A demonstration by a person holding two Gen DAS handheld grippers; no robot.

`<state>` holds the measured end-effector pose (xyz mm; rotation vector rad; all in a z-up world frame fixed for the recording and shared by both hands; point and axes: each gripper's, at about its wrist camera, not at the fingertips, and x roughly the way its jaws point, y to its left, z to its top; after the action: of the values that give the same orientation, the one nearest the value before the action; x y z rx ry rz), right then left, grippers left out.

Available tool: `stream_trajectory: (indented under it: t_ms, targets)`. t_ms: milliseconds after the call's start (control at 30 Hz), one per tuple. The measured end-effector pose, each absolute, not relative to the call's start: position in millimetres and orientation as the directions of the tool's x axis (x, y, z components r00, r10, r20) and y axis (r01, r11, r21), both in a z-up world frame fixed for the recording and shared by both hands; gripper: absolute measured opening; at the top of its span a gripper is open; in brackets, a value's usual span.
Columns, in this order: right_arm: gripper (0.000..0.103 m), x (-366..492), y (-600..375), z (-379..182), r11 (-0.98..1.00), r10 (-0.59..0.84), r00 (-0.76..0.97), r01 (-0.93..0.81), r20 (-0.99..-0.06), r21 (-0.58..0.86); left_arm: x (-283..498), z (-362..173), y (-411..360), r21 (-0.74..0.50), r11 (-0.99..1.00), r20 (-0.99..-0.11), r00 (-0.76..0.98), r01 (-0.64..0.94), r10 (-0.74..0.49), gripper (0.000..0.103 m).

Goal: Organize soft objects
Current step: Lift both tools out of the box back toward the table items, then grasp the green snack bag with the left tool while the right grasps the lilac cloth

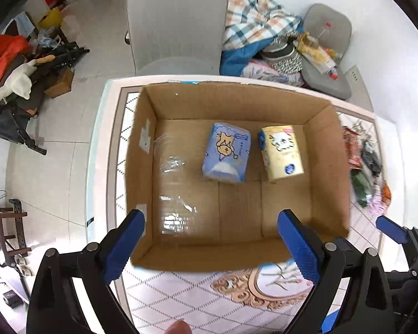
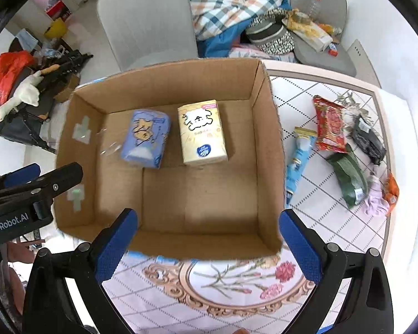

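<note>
Cardboard box [image 2: 267, 150] part-filled, more left to sort.
Inside, toward far wall: blue tissue pack [image 2: 146, 142] left, cream tissue pack [image 2: 202, 132] right, side by side. Right of box on table [image 2: 315, 217]: red packet [image 2: 330, 125], blue tube [image 2: 299, 158], green pouch [image 2: 348, 179], still out. Left gripper [image 1: 211, 246] and right gripper [image 2: 209, 246] both spread wide, holding nothing, at near rim.
</note>
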<state>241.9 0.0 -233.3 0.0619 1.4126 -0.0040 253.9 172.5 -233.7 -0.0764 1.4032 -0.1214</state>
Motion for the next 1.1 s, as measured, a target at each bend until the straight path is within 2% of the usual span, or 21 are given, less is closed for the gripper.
stream_trajectory:
  t_ms: [333, 467, 700, 933, 1100]
  targets:
    - [0.103, 187.8, -7.4, -173.7, 0.993, 0.112, 0.232, 0.019, -0.966, 0.12, 195.0, -171.0, 170.3, -0.072, 0.997, -0.963, 0.257, 0.031, -0.078, 0.098]
    - [0.103, 175.1, -18.1, -160.1, 0.988, 0.153, 0.243, 0.0, -0.958, 0.157, 184.1, -158.9, 157.2, -0.103, 0.995, -0.957, 0.271, 0.012, -0.102, 0.098]
    - [0.103, 163.8, -83.1, -146.8, 0.979, 0.197, 0.309, -0.007, -0.93, 0.205, 185.1, -135.9, 74.5, -0.098, 0.991, -0.943, 0.31, 0.095, -0.123, 0.098]
    - [0.103, 165.6, -215.2, -148.4, 0.982, 0.12, 0.288, 0.107, -0.95, 0.156, 221.9, -168.2, -45.8, -0.211, 0.95, -0.946, 0.195, 0.229, -0.257, 0.098]
    - [0.103, 183.0, -309.7, -172.2, 0.978, 0.062, 0.21, 0.184, -0.976, 0.102, 266.4, -227.8, -127.1, -0.1, 0.946, -0.983, 0.114, 0.308, -0.141, 0.097]
